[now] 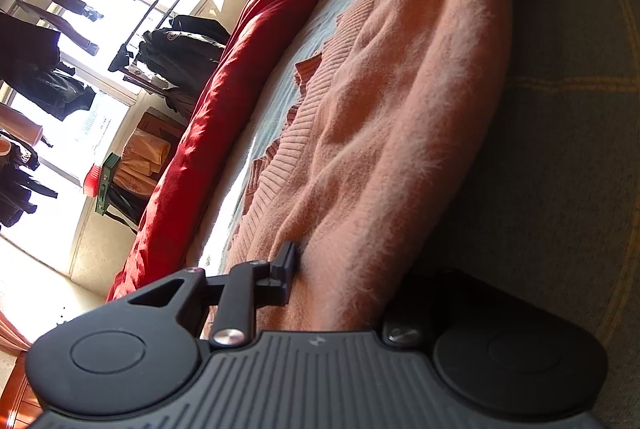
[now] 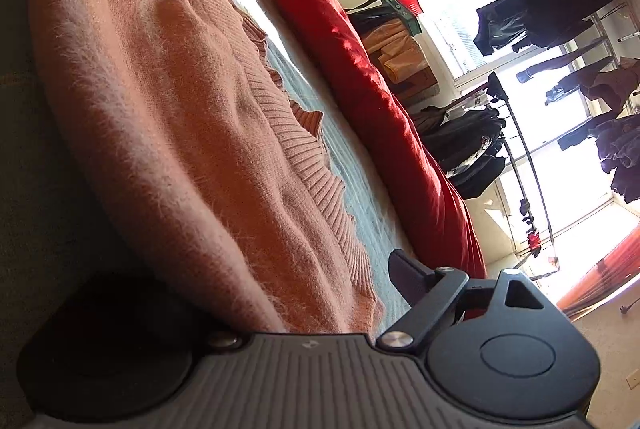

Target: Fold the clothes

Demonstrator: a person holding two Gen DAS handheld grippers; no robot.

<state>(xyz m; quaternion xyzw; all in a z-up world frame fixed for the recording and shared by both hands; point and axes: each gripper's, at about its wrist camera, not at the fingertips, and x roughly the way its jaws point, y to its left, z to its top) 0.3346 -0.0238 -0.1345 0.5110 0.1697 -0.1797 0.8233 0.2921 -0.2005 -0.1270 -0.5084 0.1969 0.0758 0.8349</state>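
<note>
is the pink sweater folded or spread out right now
Folded, at least once: the pink sweater lies doubled on the bed, a thick rounded fold along one side, ribbed hem on top.

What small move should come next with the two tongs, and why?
Probably open the left tongs and let go: the sweater lies folded on the bed, the right tongs stand open, yet the left finger presses the fabric.

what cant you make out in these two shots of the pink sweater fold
- Left wrist view: the left tool shows one finger; the pink sweater covers the other, so its grip is unclear.
- Right wrist view: the right tool shows one finger, clear of the sweater; the other is hidden underneath.
- Both views: the sweater's sleeves are not visible.
</note>
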